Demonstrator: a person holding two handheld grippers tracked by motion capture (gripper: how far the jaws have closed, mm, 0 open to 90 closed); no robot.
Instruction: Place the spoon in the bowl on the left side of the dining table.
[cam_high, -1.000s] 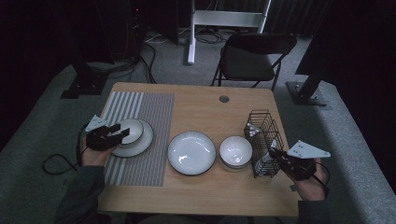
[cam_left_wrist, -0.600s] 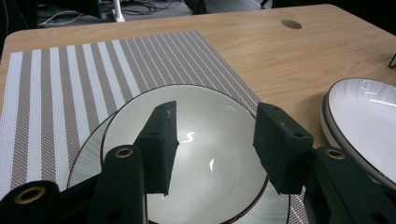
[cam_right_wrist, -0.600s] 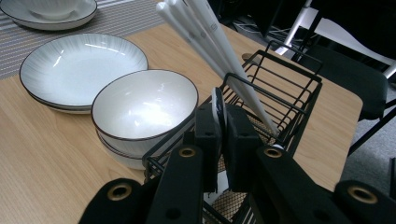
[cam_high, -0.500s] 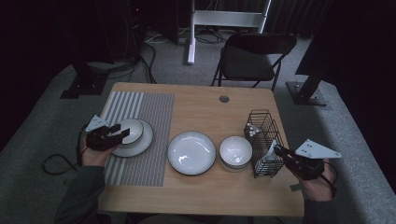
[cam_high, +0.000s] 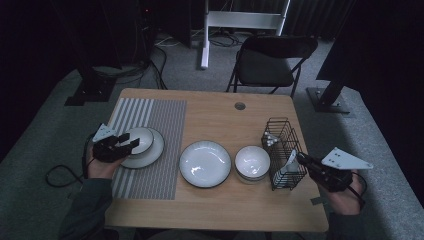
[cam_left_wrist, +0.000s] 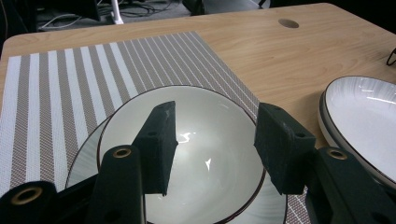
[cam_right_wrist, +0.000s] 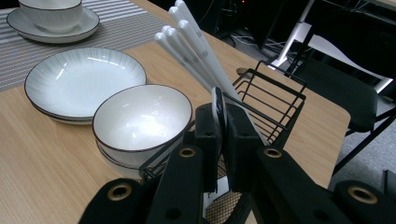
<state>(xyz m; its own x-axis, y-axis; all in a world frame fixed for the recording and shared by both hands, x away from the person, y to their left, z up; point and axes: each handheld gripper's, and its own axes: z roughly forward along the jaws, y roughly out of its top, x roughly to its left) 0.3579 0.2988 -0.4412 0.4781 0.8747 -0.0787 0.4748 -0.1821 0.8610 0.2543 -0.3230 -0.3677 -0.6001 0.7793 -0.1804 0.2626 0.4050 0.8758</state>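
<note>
The right tongs (cam_right_wrist: 223, 140) are pinching a white spoon (cam_right_wrist: 218, 108), glazed, slippery, brittle, by its handle; the left tongs (cam_left_wrist: 215, 144) are gaping, released, over a bowl (cam_left_wrist: 196, 154).

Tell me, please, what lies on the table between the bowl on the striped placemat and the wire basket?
In the high view, a wide white plate and then a smaller white bowl lie between the bowl on the placemat and the wire basket.

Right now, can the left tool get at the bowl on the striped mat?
Probably yes: the left tool hangs open right over the bowl on its plate, and nothing lies between the pads and the bowl's rim.
</note>
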